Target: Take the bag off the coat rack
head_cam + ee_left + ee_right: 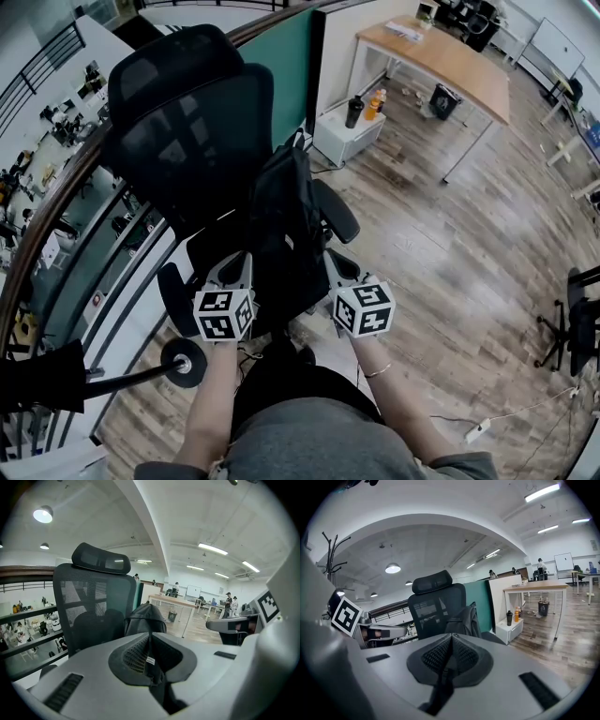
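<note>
A black backpack (pixel 286 225) stands upright on the seat of a black mesh office chair (pixel 187 122). My left gripper (pixel 236 270) is at the bag's front left and is shut on a black strap with a small white label (pixel 149 659). At the bag's front right, my right gripper (pixel 339 270) is shut on another black strap (pixel 443 679). The bag's body (pixel 145 618) shows beyond the left jaws, and the bag (pixel 464 619) leans against the chair back in the right gripper view. The coat rack's round base (pixel 184 362) stands at my left; its hooks (pixel 331 550) are bare.
A glass railing (pixel 84 234) runs along the left behind the chair. A white cabinet (pixel 345 139) with bottles, a green partition (pixel 286 56) and a wooden desk (pixel 441 58) lie beyond. A power strip (pixel 478 431) and another chair (pixel 574 328) are at the right on the wood floor.
</note>
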`<state>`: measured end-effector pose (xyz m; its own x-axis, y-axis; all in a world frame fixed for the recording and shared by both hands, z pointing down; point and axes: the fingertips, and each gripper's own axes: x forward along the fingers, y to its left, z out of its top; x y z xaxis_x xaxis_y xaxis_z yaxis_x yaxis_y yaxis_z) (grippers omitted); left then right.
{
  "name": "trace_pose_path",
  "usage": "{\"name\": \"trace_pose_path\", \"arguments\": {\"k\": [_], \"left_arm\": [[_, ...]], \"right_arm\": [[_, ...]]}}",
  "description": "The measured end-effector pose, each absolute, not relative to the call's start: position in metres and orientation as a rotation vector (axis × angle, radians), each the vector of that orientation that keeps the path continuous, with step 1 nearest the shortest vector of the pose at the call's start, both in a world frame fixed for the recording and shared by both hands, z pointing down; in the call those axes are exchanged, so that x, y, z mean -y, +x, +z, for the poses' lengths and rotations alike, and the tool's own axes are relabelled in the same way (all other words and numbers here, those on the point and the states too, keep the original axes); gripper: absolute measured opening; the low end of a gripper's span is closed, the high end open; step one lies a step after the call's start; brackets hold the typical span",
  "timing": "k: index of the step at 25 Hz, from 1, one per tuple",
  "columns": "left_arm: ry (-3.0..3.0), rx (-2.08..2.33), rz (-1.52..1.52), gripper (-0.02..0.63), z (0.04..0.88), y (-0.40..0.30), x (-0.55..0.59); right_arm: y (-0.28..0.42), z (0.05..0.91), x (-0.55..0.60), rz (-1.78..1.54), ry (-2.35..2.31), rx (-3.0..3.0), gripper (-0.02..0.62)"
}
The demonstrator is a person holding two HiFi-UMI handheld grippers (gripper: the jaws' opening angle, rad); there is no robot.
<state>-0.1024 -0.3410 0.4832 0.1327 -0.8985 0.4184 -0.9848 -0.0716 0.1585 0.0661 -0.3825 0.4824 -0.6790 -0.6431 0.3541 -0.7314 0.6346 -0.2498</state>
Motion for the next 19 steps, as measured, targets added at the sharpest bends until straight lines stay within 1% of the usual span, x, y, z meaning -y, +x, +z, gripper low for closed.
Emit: {"name": "trace_pose_path", "arguments": {"k": [19], "left_arm": [[2.021,1.803,0.313,0.035,0.4874,-0.1086,0.3335]], "right_arm": [[0.0605,0.4863,0.373,0.537,1.151,2.575,0.002]]}}
